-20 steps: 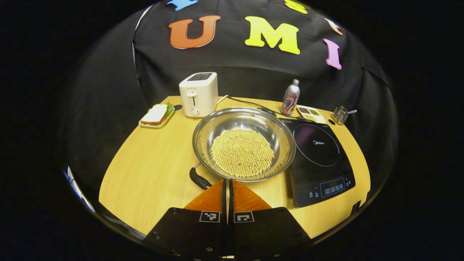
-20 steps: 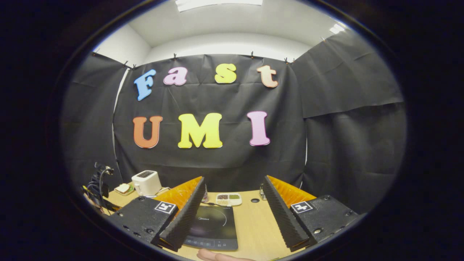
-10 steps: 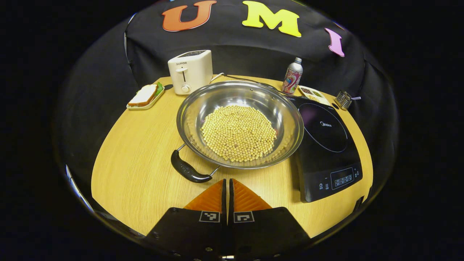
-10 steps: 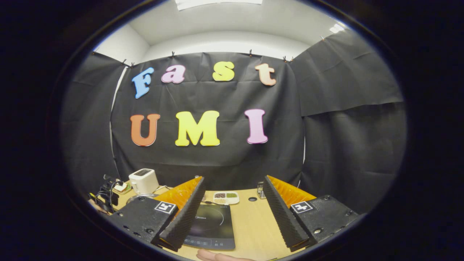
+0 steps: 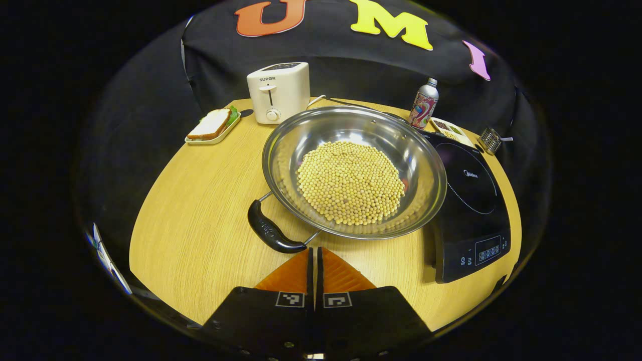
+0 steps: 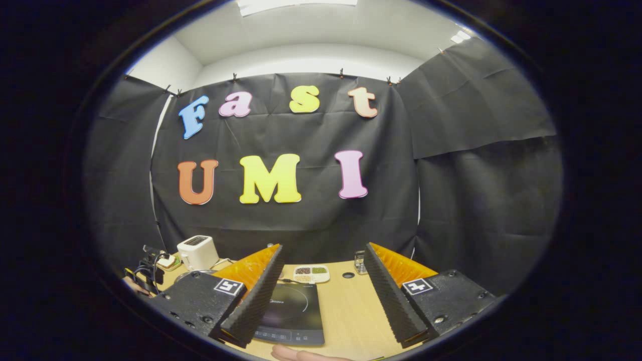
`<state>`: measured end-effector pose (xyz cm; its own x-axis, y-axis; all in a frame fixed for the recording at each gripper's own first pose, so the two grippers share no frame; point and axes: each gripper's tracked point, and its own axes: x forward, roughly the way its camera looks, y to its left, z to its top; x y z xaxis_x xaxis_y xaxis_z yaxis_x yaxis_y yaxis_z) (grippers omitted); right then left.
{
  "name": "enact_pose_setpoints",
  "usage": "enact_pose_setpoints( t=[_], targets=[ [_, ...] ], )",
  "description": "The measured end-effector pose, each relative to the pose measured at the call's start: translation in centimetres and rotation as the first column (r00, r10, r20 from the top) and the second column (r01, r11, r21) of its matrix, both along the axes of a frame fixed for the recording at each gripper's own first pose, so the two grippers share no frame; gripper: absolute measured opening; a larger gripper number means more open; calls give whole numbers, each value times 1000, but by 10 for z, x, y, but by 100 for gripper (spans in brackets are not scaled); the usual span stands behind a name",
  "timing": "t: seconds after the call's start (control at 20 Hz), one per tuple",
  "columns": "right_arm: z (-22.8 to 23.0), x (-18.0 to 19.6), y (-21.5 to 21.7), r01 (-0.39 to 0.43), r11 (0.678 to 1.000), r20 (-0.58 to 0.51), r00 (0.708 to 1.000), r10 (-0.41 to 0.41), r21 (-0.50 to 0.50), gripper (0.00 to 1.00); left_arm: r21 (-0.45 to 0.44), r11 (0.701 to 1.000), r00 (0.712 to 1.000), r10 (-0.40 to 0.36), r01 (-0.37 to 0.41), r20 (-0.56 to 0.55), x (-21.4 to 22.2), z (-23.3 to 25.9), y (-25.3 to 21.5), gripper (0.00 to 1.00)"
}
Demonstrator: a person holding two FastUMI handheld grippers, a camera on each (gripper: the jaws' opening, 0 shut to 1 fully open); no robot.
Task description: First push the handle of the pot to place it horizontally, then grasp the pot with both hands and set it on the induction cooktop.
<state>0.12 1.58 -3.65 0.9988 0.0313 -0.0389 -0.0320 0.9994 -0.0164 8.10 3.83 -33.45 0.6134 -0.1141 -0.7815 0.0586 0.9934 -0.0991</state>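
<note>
Two tools, handle not yet level

Left tool [image 5: 314,253]: fingers pressed together into a wedge, holding nothing, tip just beside the near end of the pot's black handle [image 5: 272,231]. Whether it touches, cannot tell

Pot [image 5: 354,170]: wide steel pan, heaped with pale beans [image 5: 350,182], sitting on the table [image 5: 200,200]. Its right rim is at the edge of the induction cooktop [image 5: 469,200], perhaps overlapping it. Handle points toward the near-left, on a diagonal

Right tool [image 6: 321,296]: fingers spread wide, empty, held high above the table; cooktop [image 6: 291,313] seen between and below its fingers

Judgement: step in hand is the push on the handle. To do it well
- keep the wedge closed and low, so it meets the handle's side and does not ride over it
- press near the handle's outer end and sweep steadily, so that the pot turns in place rather than slides
- go slow; the beans are loose and a jerk could spill them
- watch the toaster [image 5: 279,92] behind and the bottle [image 5: 424,103] beyond the far rim; the pot should not be shoved toward either

Lift with both tools comes after
</note>
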Motion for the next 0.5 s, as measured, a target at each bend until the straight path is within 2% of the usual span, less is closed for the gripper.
enact_pose_setpoints(
  t=[0.05, 0.35, 0.4, 0.45, 0.5],
  targets=[
    [-1, 0, 0, -2, 1000, 1, 1000, 2, 2, 98, -9, 1000, 1000, 1, -1, -6, 0, -2, 1, 0],
    [-6, 8, -5, 4, 999, 4, 1000, -4, 33, 98, -36, 999, 999, 33, -34, -13, 9, -9, 20, 0],
    [-7, 10, -6, 5, 999, 1, 1000, -5, 43, 98, -40, 999, 999, 32, -32, -15, 10, -9, 22, 10],
    [-9, 12, -5, 2, 999, -2, 1000, -2, 51, 98, -40, 999, 999, 34, -34, -15, 12, -9, 25, 0],
    [-10, 13, -4, -3, 998, -3, 1000, 3, 59, 98, -37, 999, 999, 34, -35, -17, 15, -9, 29, 0]
  ],
)
